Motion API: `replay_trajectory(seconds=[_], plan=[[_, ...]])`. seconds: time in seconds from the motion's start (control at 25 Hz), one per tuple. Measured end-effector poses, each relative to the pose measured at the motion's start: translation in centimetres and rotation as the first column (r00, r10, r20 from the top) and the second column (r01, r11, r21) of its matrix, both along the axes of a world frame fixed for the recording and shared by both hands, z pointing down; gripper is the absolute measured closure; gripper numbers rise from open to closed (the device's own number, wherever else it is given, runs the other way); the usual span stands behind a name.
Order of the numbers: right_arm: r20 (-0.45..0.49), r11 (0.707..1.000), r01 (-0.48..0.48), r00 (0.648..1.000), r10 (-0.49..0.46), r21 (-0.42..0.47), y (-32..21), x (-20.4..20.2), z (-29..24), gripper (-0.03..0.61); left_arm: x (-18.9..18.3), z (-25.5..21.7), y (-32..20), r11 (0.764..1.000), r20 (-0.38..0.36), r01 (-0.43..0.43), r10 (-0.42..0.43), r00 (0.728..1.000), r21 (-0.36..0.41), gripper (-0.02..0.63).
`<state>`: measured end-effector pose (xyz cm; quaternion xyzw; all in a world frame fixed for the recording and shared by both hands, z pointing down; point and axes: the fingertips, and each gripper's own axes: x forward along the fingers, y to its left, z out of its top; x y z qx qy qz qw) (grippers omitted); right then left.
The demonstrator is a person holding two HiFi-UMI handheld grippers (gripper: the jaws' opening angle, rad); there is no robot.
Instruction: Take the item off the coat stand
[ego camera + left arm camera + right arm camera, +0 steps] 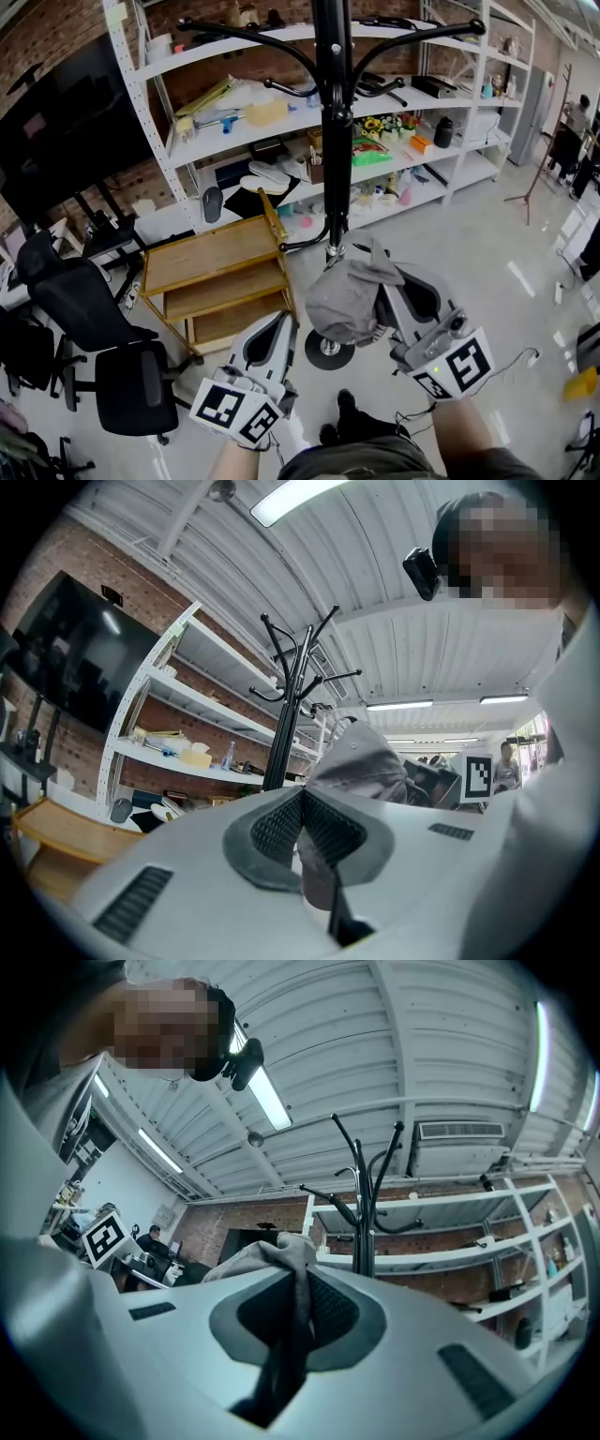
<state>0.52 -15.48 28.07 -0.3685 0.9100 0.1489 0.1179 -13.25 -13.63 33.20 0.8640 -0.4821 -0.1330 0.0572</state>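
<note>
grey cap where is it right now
In the head view the grey cap is low centre, pinched in the right hand-held gripper, beside the coat stand pole and above its round base.

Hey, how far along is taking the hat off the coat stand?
Done: the grey hat hangs on none of the hooks of the coat stand. In hand: the right gripper pinches its fabric, and the left gripper seems shut on its edge. Left: carry it clear and set it down.

Bright, even light from ceiling tubes, glare on floor, heavy fisheye distortion, dark corners.
</note>
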Motion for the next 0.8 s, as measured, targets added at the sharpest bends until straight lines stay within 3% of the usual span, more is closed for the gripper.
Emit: replay_trajectory(seconds=[0.24, 0.52, 0.8], plan=[[-0.042, 0.999, -0.004, 0.999, 0.002, -0.045, 0.5, 1.2, 2.9, 0.552, 1.3, 2.2, 0.6, 0.998, -0.016, -0.016, 0.015, 1.000, -0.053, 0.606], [-0.072, 0.998, 0.022, 0.997, -0.026, -0.053, 1.8, 3.3, 4.4, 0.552, 3.3, 2.5, 2.1, 0.998, -0.009, 0.012, -0.013, 1.000, -0.065, 0.606], [-0.074, 0.996, 0.063, 0.995, -0.067, -0.059, 4.4, 7.8, 5.4, 0.552, 7.4, 2.8, 5.2, 0.996, 0.000, 0.065, -0.065, 0.998, -0.062, 0.606]])
